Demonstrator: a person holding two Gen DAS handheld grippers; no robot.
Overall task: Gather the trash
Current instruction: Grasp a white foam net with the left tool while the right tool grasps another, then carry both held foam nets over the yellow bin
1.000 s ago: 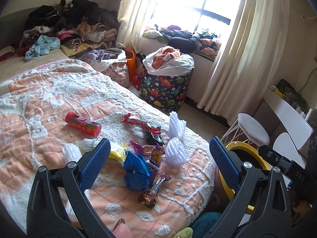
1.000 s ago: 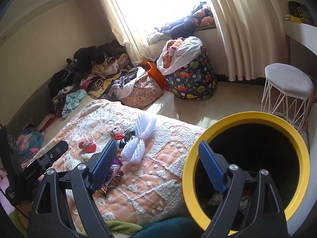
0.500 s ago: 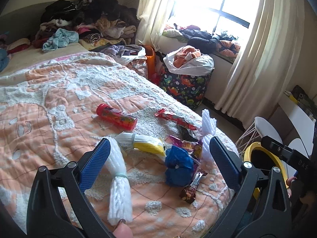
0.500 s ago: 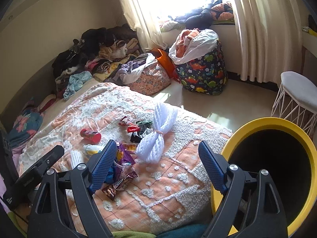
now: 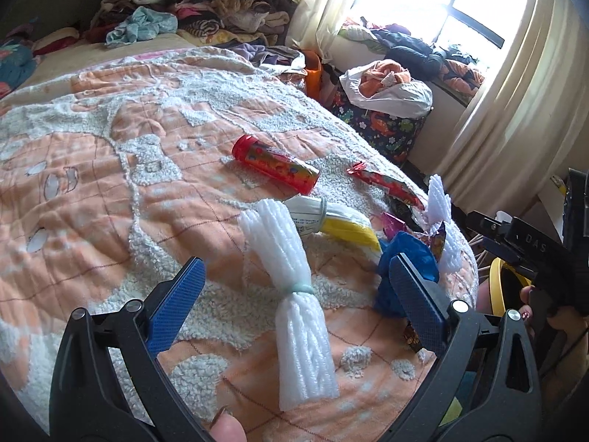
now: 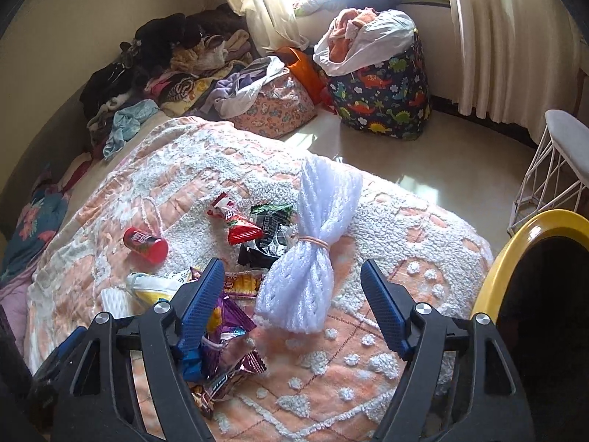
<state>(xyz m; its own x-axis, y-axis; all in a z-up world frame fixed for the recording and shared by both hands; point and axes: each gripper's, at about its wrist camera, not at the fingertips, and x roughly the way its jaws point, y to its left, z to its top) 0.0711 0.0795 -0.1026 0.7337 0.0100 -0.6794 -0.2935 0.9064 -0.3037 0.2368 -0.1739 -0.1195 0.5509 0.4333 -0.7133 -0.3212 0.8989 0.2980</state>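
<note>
— What's on the bed?

— Trash, scattered over the orange-and-white quilt near its foot. A red tube lies on its side, apart from the rest. Closer in there's a white foam bundle tied with a band, a yellow-and-white packet just behind it, a blue bag, and some wrappers, red and dark ones, lying together.

— And the second foam bundle?

— Near the bed's edge, cinched in the middle, just beside the wrappers.

— The left hand-held gripper?

— Spread wide, holding nothing, with the first foam bundle lying between its blue fingers.

— The right hand-held gripper?

— Also wide and empty, hovering over the second bundle; purple and brown wrappers sit under its left finger.

— Where's the bin?

— Yellow-rimmed, dark inside, just off the bed's corner, beside a white stool. Beyond them a dinosaur-print hamper stands by the curtains.
</note>
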